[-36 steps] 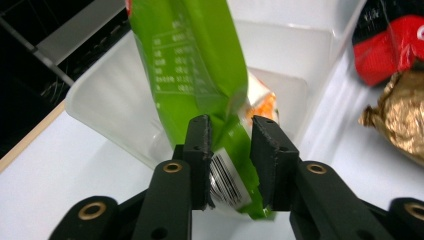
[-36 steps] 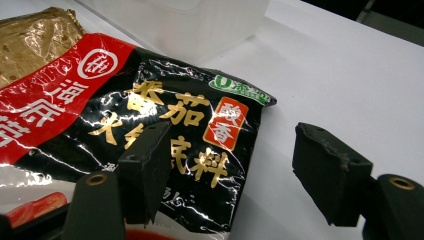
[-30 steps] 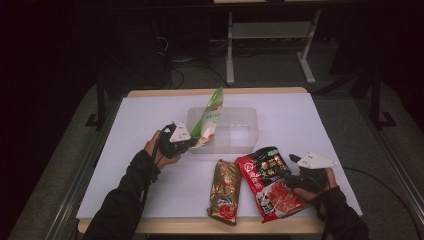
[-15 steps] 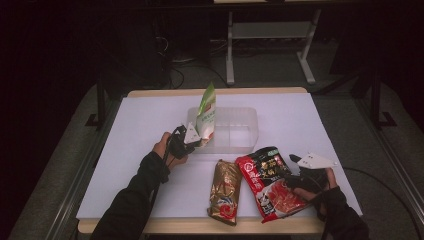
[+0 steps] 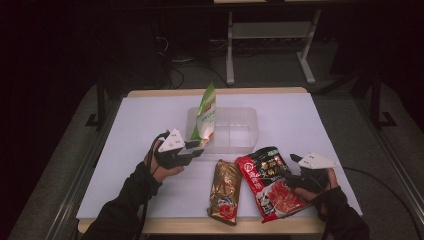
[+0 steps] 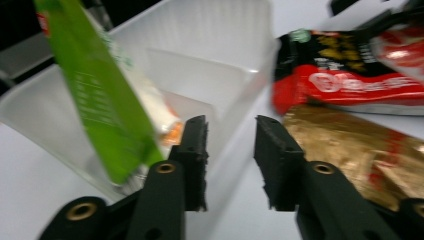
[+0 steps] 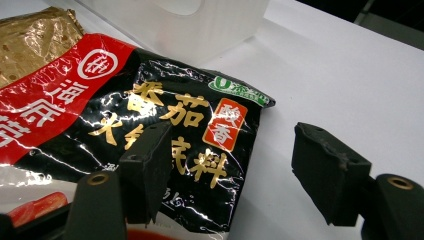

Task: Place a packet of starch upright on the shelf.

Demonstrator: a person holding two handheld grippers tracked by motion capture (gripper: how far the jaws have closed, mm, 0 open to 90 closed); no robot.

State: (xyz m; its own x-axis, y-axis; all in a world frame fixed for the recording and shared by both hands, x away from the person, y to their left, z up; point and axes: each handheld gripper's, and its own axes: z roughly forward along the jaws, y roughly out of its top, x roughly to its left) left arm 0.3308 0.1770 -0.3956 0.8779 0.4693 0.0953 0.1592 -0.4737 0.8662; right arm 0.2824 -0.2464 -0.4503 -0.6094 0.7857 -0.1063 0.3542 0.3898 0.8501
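At the lower left of the high view, the left gripper (image 5: pixel 196 149) is black with a grey three-cornered plate on top. The right gripper (image 5: pixel 292 162), at the lower right, has the same plate and a thin cable. Both sleeves are black. The close views show black jaws with brass-coloured rivets and rough pads (image 7: pixel 325 172).

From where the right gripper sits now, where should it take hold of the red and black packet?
I would grip the black top edge of the red and black packet, coming in low from its right side. The packet lies flat on the white table, and that corner sits between the open jaws of the right gripper, free of the gold packet.
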